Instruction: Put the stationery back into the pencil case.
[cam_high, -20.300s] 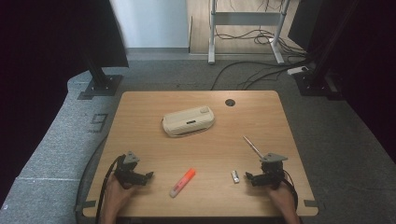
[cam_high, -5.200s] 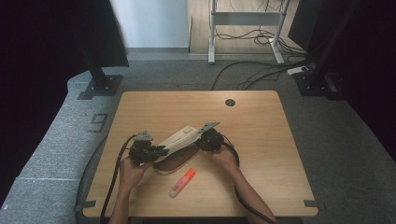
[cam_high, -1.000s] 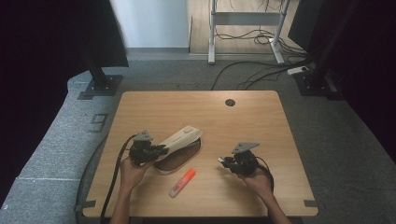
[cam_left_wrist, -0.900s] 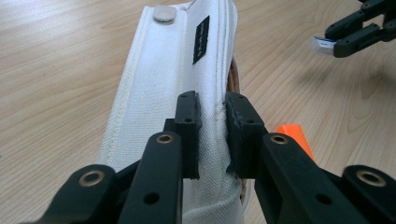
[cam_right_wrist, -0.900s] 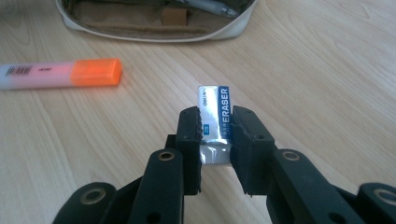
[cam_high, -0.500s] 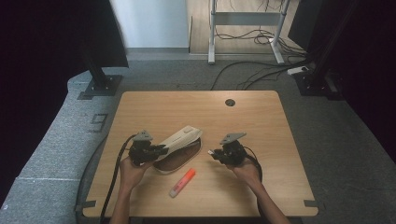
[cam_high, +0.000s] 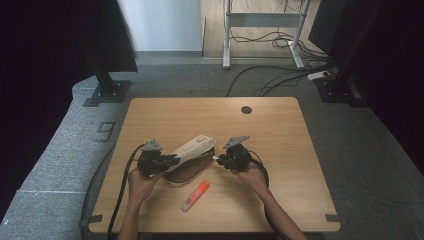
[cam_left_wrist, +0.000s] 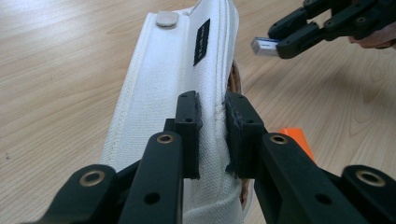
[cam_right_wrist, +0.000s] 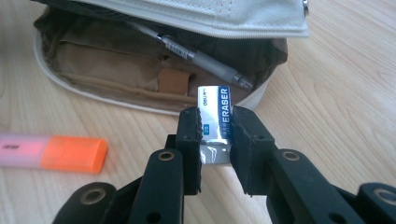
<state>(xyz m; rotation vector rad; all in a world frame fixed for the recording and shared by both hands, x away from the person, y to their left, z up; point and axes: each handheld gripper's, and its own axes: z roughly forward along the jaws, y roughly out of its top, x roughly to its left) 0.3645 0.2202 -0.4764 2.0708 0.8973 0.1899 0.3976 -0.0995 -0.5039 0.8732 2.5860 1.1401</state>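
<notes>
A white pencil case (cam_high: 189, 157) lies open at the middle of the bench (cam_high: 280, 125), its lid raised and pinched at the edge between the jaws of the left tongs (cam_left_wrist: 212, 114), which are clamped on the fabric. Inside the brown lining a clear-barrelled pen (cam_right_wrist: 196, 53) is seen resting across the pockets, so that item can be judged already packed. An eraser (cam_right_wrist: 214, 122) in a blue-and-white sleeve is gripped upright by the right tongs (cam_right_wrist: 214, 126), closed on its sides, and is held just in front of the case's open mouth, not yet inside. An orange highlighter (cam_high: 195, 195) is left on the bench near the case, untouched. By this reading, the eraser remains to be dropped in, the highlighter to be fetched, and the lid to be lowered
</notes>
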